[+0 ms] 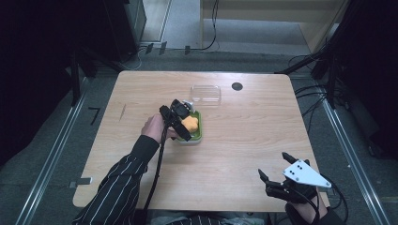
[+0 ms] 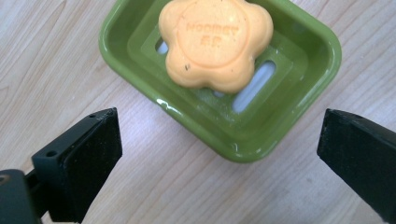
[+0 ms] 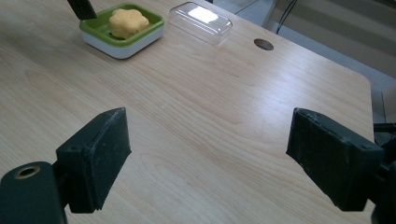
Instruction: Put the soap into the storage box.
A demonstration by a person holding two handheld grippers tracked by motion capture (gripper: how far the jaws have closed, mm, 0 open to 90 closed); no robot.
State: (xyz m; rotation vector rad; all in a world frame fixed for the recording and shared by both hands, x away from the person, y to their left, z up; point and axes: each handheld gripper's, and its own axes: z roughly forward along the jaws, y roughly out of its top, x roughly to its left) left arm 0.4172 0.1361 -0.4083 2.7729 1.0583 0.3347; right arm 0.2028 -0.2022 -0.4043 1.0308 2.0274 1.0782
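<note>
Flower-shaped orange soap lay in the green soap dish, centre of the high view. Left gripper hovered over the dish, jaws spread wide, empty. Right gripper, lower right above the bench, jaws also spread, empty.

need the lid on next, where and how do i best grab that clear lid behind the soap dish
Probably take the clear lid from above, fingers across its two long side walls. It lies flat, dome side up, apart from the green soap dish; the rounded top gives no hold, and the straight sides are its narrow span.
</note>
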